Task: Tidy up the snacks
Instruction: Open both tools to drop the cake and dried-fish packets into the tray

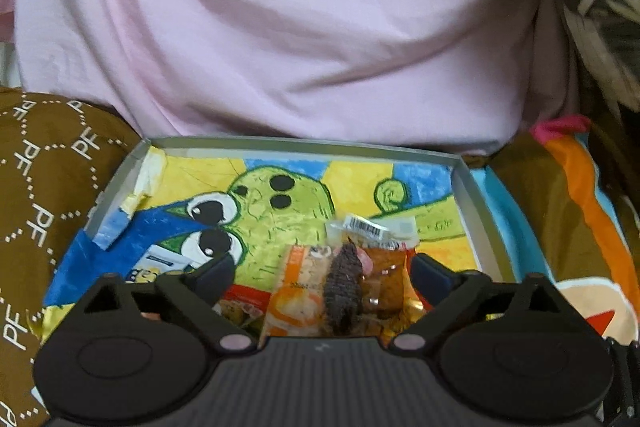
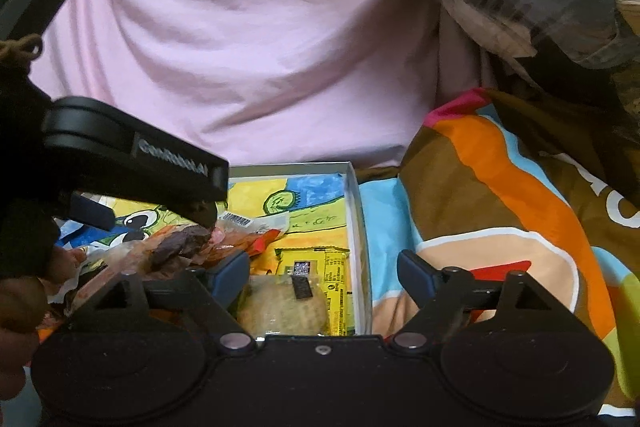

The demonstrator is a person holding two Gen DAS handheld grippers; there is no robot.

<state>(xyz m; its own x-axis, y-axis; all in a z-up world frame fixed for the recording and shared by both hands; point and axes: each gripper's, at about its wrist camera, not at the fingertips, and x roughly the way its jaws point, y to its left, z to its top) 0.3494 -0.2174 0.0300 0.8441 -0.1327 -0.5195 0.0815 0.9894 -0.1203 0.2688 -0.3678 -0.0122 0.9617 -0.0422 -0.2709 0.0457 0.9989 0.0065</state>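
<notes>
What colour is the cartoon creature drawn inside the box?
Green cartoon creature with black spots, clearest in the left wrist view.

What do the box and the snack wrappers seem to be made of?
Box: probably cardboard, matte grey; thin, straight folded walls with a split corner. Snack wrappers: likely thin plastic film, glossy; they crinkle, catch light, and some are clear enough to show the food inside.

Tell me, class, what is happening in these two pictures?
A person with a gripper in each hand is sorting snack packets into a shallow box lined with a cartoon picture. The left gripper stands open over the packets; the right gripper stands open above a round biscuit pack. Neither holds anything.
</notes>
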